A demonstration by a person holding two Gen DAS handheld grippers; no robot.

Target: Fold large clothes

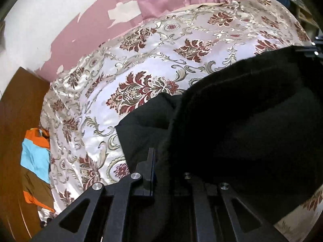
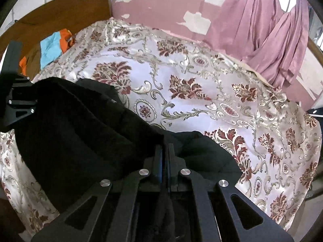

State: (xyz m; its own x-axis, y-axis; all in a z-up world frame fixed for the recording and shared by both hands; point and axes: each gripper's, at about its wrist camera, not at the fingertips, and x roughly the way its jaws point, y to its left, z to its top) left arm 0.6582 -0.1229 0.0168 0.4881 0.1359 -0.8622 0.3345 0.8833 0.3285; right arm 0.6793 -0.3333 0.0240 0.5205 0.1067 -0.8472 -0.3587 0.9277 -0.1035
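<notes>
A large black garment (image 1: pixel 242 111) hangs in folds over a bed with a shiny floral cover (image 1: pixel 141 60), held up between the two grippers. My left gripper (image 1: pixel 161 157) is shut on the garment's edge. Its left finger (image 1: pixel 151 161) shows, and cloth drapes over the right one. In the right wrist view the garment (image 2: pixel 80 131) spreads to the left, and my right gripper (image 2: pixel 165 151) is shut with a thin strip of black cloth pinched between its pads. The left gripper (image 2: pixel 18 100) shows at the left edge of that view, at the garment's other end.
An orange, blue and brown cloth (image 2: pixel 50 48) lies by the wooden headboard (image 2: pixel 60 10). Pink curtains (image 2: pixel 262 30) hang at the far side in front of a peeling pink wall (image 2: pixel 161 14). The floral cover (image 2: pixel 201 80) lies bare beyond the garment.
</notes>
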